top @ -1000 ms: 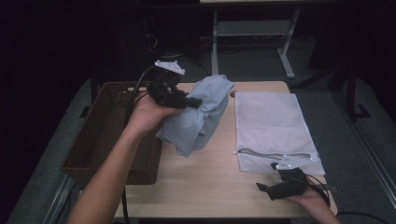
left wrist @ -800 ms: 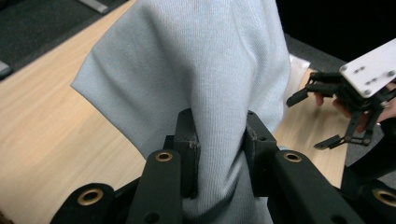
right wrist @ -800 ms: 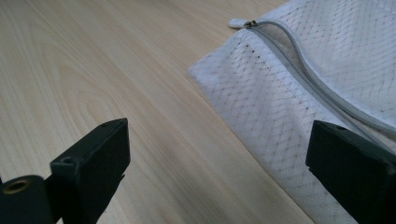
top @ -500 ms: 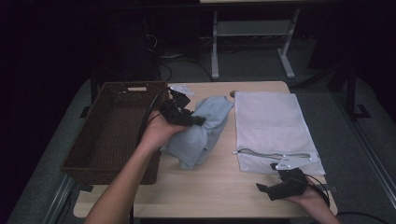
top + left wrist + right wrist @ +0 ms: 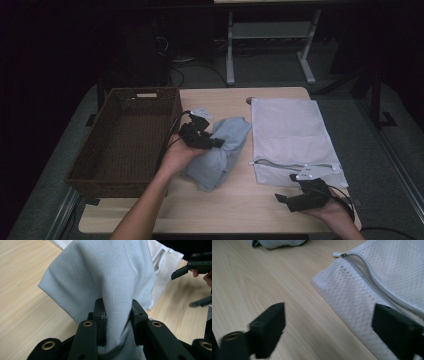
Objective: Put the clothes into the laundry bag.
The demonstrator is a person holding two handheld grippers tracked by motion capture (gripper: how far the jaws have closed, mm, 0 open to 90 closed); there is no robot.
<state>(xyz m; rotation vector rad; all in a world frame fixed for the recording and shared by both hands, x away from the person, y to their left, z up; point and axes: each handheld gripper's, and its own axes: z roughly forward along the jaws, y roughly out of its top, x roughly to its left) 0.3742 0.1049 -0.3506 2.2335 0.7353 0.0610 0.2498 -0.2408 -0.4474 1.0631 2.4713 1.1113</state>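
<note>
**Cloth clamped on the left, mesh bag waiting on the right**

We've got the left gripper (image 5: 212, 141) clenched on a bunched fold of the pale blue cloth (image 5: 220, 155), and in the left gripper view that fold (image 5: 110, 290) is squeezed tight between the two black jaws. The cloth sits in the middle of the wooden table (image 5: 210, 210), its lower end resting on the tabletop, just right of the brown wicker basket (image 5: 125, 135) and just left of the white mesh bag (image 5: 292, 135). At the near right, the right gripper (image 5: 292, 192) hovers at the bag's near corner, beside the zipper (image 5: 362, 267). Its jaws have just been closing a little, yet they stand well apart with nothing gripped between them, one over bare wood, the other over the mesh.
</note>
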